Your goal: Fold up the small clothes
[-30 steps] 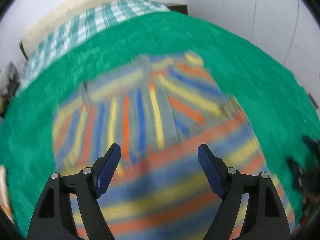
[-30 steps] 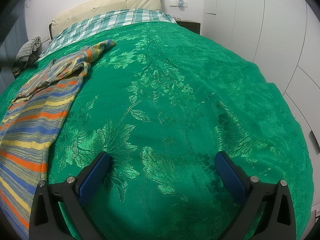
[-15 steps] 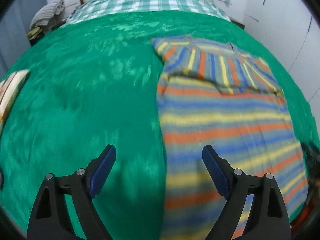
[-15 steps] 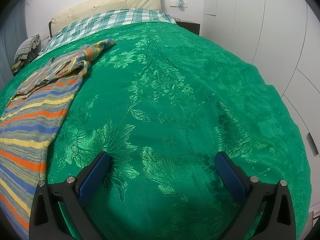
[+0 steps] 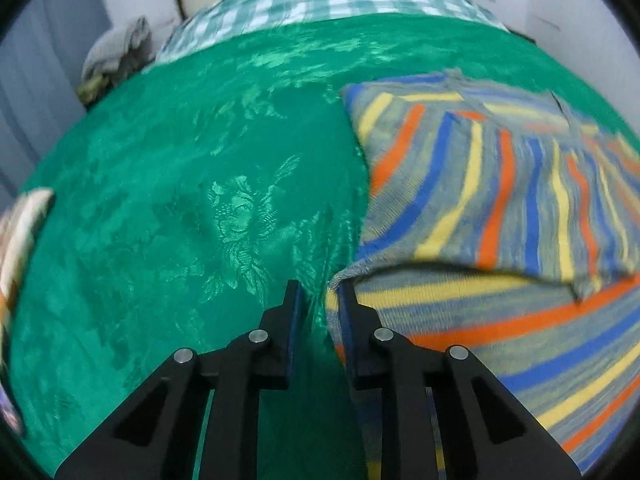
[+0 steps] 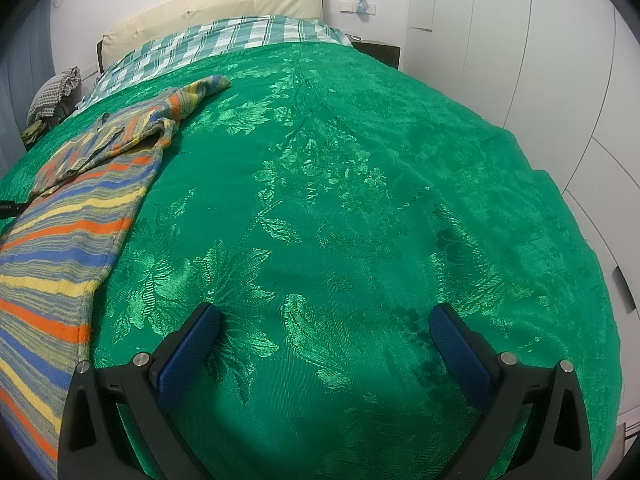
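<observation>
A striped knit garment (image 5: 500, 208) in grey, blue, yellow and orange lies on the green bedspread (image 5: 200, 200), with its upper part folded down over its body. My left gripper (image 5: 320, 294) is nearly closed at the garment's left edge, right finger on the fabric edge; whether it grips the cloth is unclear. In the right wrist view the same garment (image 6: 76, 220) lies at the left. My right gripper (image 6: 324, 320) is open and empty over bare bedspread (image 6: 360, 200), to the right of the garment.
A checked sheet (image 6: 224, 44) and a cream headboard (image 6: 208, 4) are at the far end of the bed. A grey cloth bundle (image 6: 54, 88) sits beyond the left side. White wardrobe doors (image 6: 540, 40) stand on the right.
My left gripper has swung from over the garment to its left edge and has closed from wide open to nearly shut. The right gripper has stayed put and open.
</observation>
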Available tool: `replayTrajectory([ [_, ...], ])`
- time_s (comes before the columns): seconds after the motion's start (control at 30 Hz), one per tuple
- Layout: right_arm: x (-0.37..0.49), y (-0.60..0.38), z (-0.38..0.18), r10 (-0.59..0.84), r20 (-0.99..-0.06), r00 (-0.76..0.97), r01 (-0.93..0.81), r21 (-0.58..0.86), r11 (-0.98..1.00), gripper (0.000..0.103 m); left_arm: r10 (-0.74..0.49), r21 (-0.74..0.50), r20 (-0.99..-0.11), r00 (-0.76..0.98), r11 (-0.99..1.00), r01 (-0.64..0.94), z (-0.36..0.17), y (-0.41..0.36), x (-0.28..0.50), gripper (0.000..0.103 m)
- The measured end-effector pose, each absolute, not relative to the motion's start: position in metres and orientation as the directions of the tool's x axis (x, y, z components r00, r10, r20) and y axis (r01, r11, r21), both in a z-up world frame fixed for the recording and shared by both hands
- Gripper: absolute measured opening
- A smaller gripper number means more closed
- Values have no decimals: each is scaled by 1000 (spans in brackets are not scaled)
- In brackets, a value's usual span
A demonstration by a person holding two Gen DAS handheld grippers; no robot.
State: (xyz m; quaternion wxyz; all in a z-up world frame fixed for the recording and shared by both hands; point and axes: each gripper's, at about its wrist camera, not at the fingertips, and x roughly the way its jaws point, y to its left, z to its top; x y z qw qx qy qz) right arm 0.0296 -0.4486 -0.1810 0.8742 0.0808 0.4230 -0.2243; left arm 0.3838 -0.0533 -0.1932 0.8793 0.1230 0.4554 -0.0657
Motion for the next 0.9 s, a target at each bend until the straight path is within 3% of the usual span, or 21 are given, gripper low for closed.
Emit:
replayTrajectory([
  [0.03,30,-449,-181,-324,-776,542,460,-48,886,103,-13,139,-818,575,966,219,-192,-49,382,30],
  [0.07,29,-448,-181,-323,-776,541,461,-48,886,103,-21,115,-823,568,972,203,-190,-43,380,50],
  [0.1,29,-448,-181,-324,-776,541,461,-48,886,103,-17,98,-828,561,980,173,-188,-35,379,62],
  [0.13,29,-448,-181,-324,-776,542,461,-48,886,103,-10,81,-832,555,987,139,-185,-23,373,81],
  [0.17,29,-449,-181,-323,-776,542,461,-47,886,103,-11,67,-832,555,990,120,-182,-12,366,87],
  [0.57,30,-449,-181,-326,-775,541,461,-51,886,103,-37,10,-863,504,996,90,-159,57,208,94],
  [0.73,30,-449,-181,-326,-776,541,461,-50,886,103,-75,-45,-852,518,997,69,-159,54,187,98],
  [0.9,30,-449,-181,-323,-775,543,461,-46,886,103,-43,1,-854,519,997,84,-183,48,196,98],
])
